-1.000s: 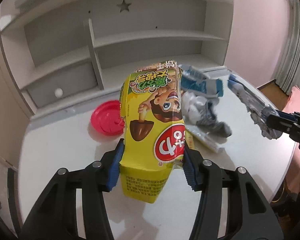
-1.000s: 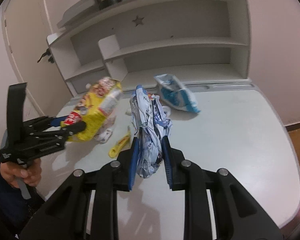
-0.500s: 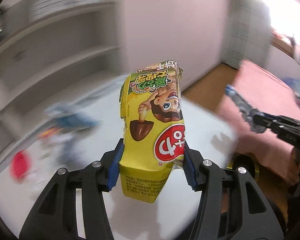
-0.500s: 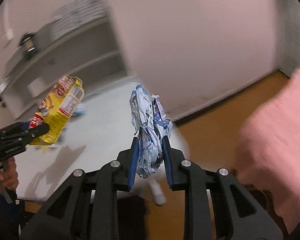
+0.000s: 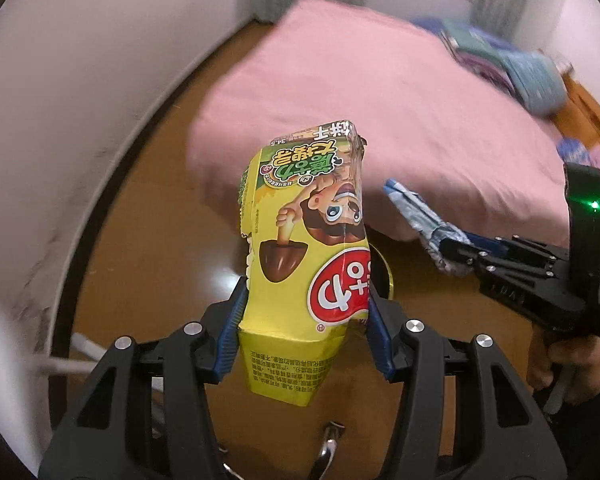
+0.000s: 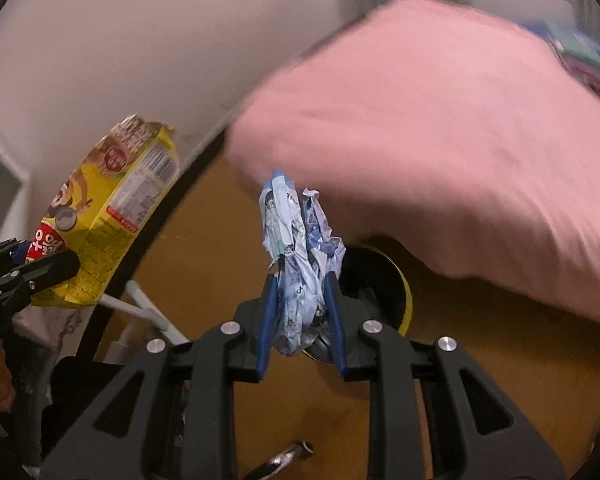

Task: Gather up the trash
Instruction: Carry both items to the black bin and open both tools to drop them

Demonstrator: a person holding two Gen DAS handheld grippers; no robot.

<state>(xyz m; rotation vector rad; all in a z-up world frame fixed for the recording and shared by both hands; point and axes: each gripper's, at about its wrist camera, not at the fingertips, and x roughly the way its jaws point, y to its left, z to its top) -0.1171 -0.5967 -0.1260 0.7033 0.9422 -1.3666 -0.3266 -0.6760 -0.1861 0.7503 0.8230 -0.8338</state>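
My left gripper [image 5: 305,320] is shut on a yellow snack box [image 5: 308,248] with a cartoon face, held upright over the wooden floor; the same yellow snack box [image 6: 112,216] shows at the left of the right wrist view. My right gripper [image 6: 300,312] is shut on a crumpled blue-and-white wrapper [image 6: 300,264]. That wrapper [image 5: 420,216] and right gripper also appear at the right of the left wrist view, held by a hand [image 5: 556,364]. Below both loads sits a round bin with a yellow rim [image 6: 406,300], its dark opening mostly hidden behind the wrapper.
A bed with a pink cover [image 5: 380,100] fills the upper right, with folded blue and green cloths [image 5: 532,76] on it. A white wall [image 5: 60,80] runs along the left. White legs of furniture [image 6: 148,312] stand at lower left. Wooden floor [image 5: 148,220] lies between.
Both grippers swung away from the white desk and shelves, rolled, and now point down at the floor beside the bed. The box and the wrapper stay gripped.
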